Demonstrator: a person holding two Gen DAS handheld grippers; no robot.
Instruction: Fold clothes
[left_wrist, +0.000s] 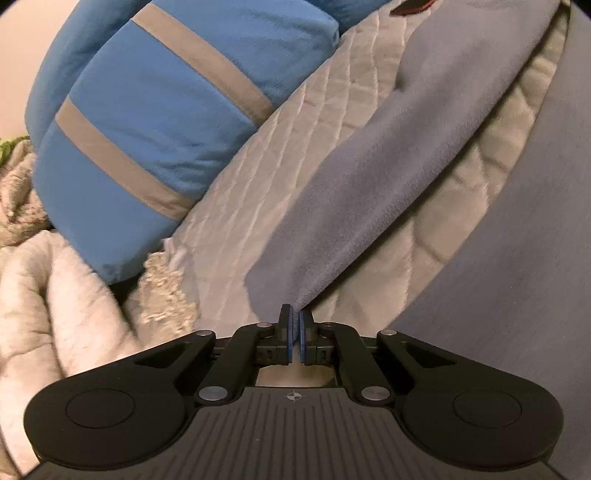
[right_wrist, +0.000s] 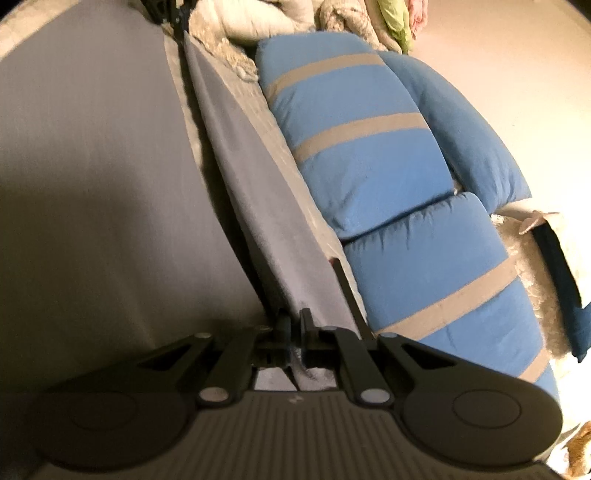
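Note:
A grey fleece garment is stretched taut above a quilted cream bedspread. My left gripper is shut on one end of its edge. My right gripper is shut on the other end of the same grey garment, which runs as a tight band up to the left gripper, seen far off at the top. The rest of the garment lies flat on the bed in the right of the left wrist view and in the left of the right wrist view.
Blue pillows with grey stripes lie beside the garment. A cream fuzzy blanket is bunched at the left in the left wrist view. A pale wall lies beyond the pillows.

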